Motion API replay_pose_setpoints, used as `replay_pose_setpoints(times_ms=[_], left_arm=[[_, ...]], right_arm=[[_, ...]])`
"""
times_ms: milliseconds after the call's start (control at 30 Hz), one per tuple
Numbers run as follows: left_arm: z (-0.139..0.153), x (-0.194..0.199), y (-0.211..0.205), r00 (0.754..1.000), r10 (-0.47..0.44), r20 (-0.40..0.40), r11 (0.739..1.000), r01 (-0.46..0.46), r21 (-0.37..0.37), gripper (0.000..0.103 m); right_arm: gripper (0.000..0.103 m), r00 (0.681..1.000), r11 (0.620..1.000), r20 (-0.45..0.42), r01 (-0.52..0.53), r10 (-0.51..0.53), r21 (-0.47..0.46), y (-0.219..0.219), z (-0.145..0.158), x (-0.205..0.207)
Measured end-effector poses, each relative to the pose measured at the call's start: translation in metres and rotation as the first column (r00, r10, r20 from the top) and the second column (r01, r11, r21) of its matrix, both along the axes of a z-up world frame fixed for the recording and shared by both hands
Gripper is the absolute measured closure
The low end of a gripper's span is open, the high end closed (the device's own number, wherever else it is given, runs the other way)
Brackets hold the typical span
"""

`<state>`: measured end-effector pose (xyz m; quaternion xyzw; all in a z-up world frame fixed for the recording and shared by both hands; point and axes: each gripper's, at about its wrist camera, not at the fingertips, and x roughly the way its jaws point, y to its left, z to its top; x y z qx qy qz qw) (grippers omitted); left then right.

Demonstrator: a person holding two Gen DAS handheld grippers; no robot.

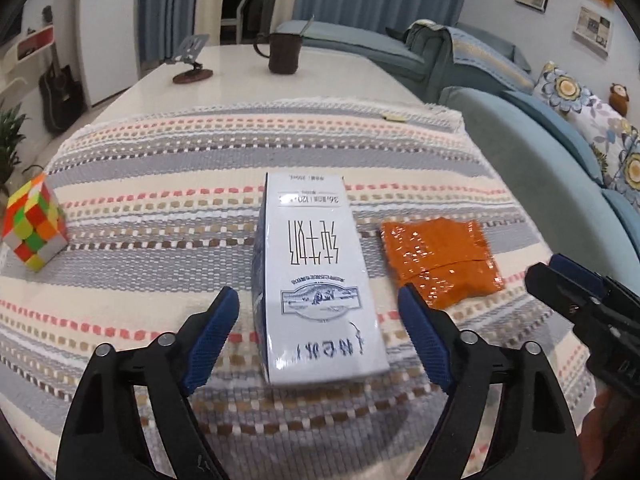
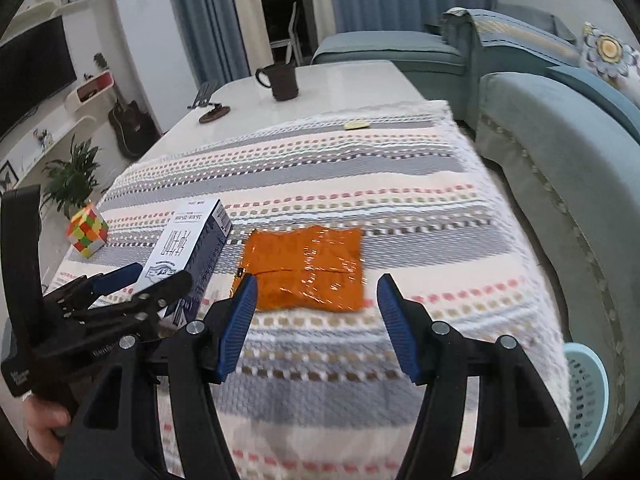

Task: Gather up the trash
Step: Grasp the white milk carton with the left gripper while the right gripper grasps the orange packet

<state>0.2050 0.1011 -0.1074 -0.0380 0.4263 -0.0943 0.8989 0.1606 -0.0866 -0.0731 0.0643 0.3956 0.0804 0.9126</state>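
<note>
A white and blue milk carton (image 1: pixel 316 272) lies flat on the striped cloth (image 1: pixel 160 152). My left gripper (image 1: pixel 318 292) is open and straddles the carton's near half, with a small gap at each blue pad. To the carton's right lies a crinkled orange wrapper (image 2: pixel 308 268). My right gripper (image 2: pixel 316 282) is open, its fingertips on either side of the wrapper's near edge without touching it. In the right wrist view the carton (image 2: pixel 188 244) shows at the left, with the left gripper's fingers (image 2: pixel 120 276) around it.
A colourful puzzle cube (image 1: pixel 34 228) sits at the cloth's left edge. A dark mug (image 1: pixel 282 54) and a phone stand (image 1: pixel 192 64) stand on the bare white tabletop beyond. A teal sofa (image 2: pixel 560 152) runs along the right. A light blue basket (image 2: pixel 586 396) stands on the floor beside the table.
</note>
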Motion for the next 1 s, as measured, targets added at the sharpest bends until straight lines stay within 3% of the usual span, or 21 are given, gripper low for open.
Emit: replay_pose_setpoints(times_ms=[33,167,267,400,567,667,733,833,867,933,1000], left_arm=[[-0.004,0.004,0.000,1.000,0.004,-0.014,1.000,-0.004,0.003,0.038],[-0.008,0.007,0.011,1.000,0.026,-0.006,0.999,-0.026,-0.030,0.043],[-0.004,-0.001,0.031,0.995,0.092,0.034,0.990,-0.088,-0.109,0.043],[-0.004,-0.005,0.042,0.990,0.132,0.041,0.980,-0.124,-0.157,0.043],[0.001,-0.011,0.029,0.990,0.109,0.093,0.990,-0.099,-0.097,0.043],[0.004,-0.015,0.020,0.987,0.097,0.125,0.994,-0.091,-0.053,0.043],[0.004,-0.015,0.019,0.987,0.097,0.130,0.995,-0.091,-0.048,0.043],[0.003,-0.014,0.023,0.987,0.106,0.122,0.993,-0.099,-0.062,0.043],[0.003,-0.014,0.025,0.987,0.109,0.120,0.993,-0.101,-0.068,0.043],[0.003,-0.014,0.027,0.986,0.113,0.119,0.992,-0.105,-0.072,0.043],[0.003,-0.016,0.026,0.987,0.109,0.121,0.992,-0.101,-0.069,0.043]], right_arm=[[0.045,1.000,1.000,-0.004,-0.006,0.006,-0.001,0.004,-0.003,0.004],[0.045,1.000,1.000,-0.028,-0.014,0.014,-0.009,0.017,-0.016,0.021],[0.045,0.999,1.000,-0.053,-0.008,0.007,-0.008,0.022,-0.025,0.031],[0.031,0.995,0.999,-0.097,0.034,-0.035,-0.017,0.024,-0.038,0.045],[0.025,0.989,0.998,-0.137,0.046,-0.051,-0.039,0.030,-0.046,0.058],[0.025,0.989,0.993,-0.141,0.037,-0.053,-0.116,0.041,-0.049,0.059],[0.031,0.990,0.986,-0.135,0.022,-0.045,-0.164,0.049,-0.049,0.058],[0.053,0.993,0.984,-0.114,0.011,-0.031,-0.177,0.052,-0.047,0.054],[0.072,0.994,0.984,-0.105,0.015,-0.034,-0.178,0.052,-0.046,0.053],[0.085,0.995,0.987,-0.098,0.006,-0.022,-0.163,0.051,-0.045,0.051],[0.090,0.995,0.990,-0.102,-0.008,-0.007,-0.142,0.049,-0.045,0.051]])
